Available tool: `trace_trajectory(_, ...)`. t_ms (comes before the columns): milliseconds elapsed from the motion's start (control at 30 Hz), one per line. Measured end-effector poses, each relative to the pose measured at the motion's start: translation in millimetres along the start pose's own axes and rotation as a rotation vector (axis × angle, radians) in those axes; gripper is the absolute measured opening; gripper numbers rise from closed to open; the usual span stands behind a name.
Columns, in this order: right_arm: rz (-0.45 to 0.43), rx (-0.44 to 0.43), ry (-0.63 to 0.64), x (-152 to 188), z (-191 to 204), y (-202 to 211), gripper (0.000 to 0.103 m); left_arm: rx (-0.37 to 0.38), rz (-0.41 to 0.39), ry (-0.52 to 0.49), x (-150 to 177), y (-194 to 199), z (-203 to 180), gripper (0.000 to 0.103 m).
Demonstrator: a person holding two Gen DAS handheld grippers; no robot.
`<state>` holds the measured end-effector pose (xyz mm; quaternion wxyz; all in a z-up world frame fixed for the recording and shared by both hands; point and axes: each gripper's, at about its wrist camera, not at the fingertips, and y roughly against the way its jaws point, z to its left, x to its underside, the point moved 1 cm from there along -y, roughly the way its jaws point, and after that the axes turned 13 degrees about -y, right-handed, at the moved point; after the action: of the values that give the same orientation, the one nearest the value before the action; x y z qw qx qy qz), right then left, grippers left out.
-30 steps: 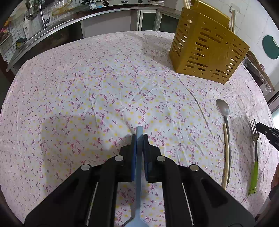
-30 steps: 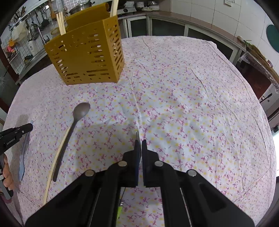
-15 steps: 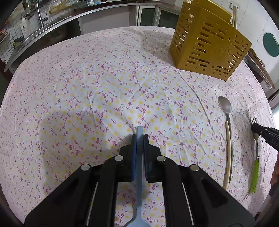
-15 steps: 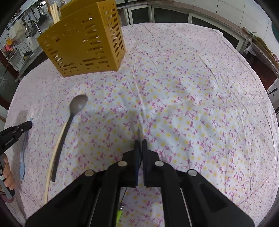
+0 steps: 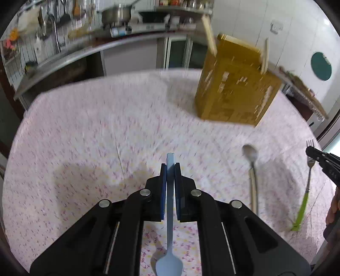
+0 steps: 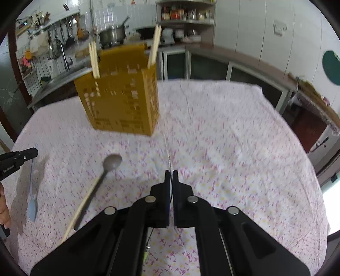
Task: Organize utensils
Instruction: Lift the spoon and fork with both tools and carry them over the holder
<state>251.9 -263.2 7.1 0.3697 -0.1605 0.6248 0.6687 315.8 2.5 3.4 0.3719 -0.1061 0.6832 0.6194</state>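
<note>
My left gripper [image 5: 170, 167] is shut on a light blue spoon [image 5: 169, 263], its handle between the pads and its bowl hanging towards me above the cloth. My right gripper [image 6: 171, 173] is shut on a green-handled fork [image 5: 306, 186], gripped near the tines, which stick out thinly ahead. A yellow slotted utensil holder [image 6: 121, 99] with chopsticks [image 6: 94, 60] in it stands at the far side of the table. A metal spoon [image 6: 99, 178] and a loose chopstick [image 6: 79, 212] lie on the cloth between the grippers.
The round table wears a white cloth with pink and yellow flowers [image 6: 233, 148]. Kitchen counter, sink and pots [image 5: 114, 14] are behind it. The left gripper shows at the left edge of the right wrist view [image 6: 19, 157]; the blue spoon hangs there too [image 6: 33, 206].
Both grippers have lifted and tilted up with their utensils, so the kitchen wall is now in view. The holder looks nearer. The metal spoon and chopstick have not moved.
</note>
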Motion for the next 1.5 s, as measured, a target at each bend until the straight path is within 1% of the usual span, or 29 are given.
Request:
trace_trajectory(133,-0.088,-0.003,0.013,-10.7,5.7,16.4,0.002,-0.007,-0.086,-0.002,-9.0,26.0,-4.6,0.005)
trace_trajectory(267,-0.129,0.002,0.027,-21.4,8.8,23.2,0.002,-0.013,-0.165,0.0,-22.6,47.5,-3.6,0.005)
trace_trajectory(467,-0.2,0.006,0.037,-36.7,17.5,36.9,0.002,-0.01,-0.222,-0.006,-42.7,64.9,-6.8,0.005)
trace_trajectory(667,-0.258,-0.035,0.005,-51.6,18.9,52.5,0.002,-0.009,-0.27,-0.016,-59.6,80.0,-13.2,0.006)
trace_trajectory(833,-0.302,-0.039,0.011,-65.7,24.8,61.8,0.002,0.004,-0.28,-0.004,-73.6,81.1,-10.6,0.006)
trace_trajectory(1033,-0.366,-0.001,0.066,-92.7,42.4,69.9,0.002,0.0,-0.305,-0.012,-109.8,80.5,-14.6,0.005)
trace_trajectory(1133,-0.401,0.011,0.073,-117.8,46.8,74.6,0.002,-0.012,-0.342,-0.045,-133.2,85.4,-22.9,0.005)
trace_trajectory(1300,-0.467,0.038,0.087,-153.0,54.7,81.4,0.002,-0.017,-0.429,-0.088,-174.0,94.1,-32.0,0.005)
trace_trajectory(1400,-0.505,0.051,0.102,-172.7,62.3,80.9,0.002,-0.016,-0.473,-0.106,-193.9,92.9,-36.6,0.005)
trace_trajectory(1500,-0.527,0.052,0.118,-185.7,70.0,73.6,0.002,-0.011,-0.502,-0.109,-212.2,83.2,-39.3,0.005)
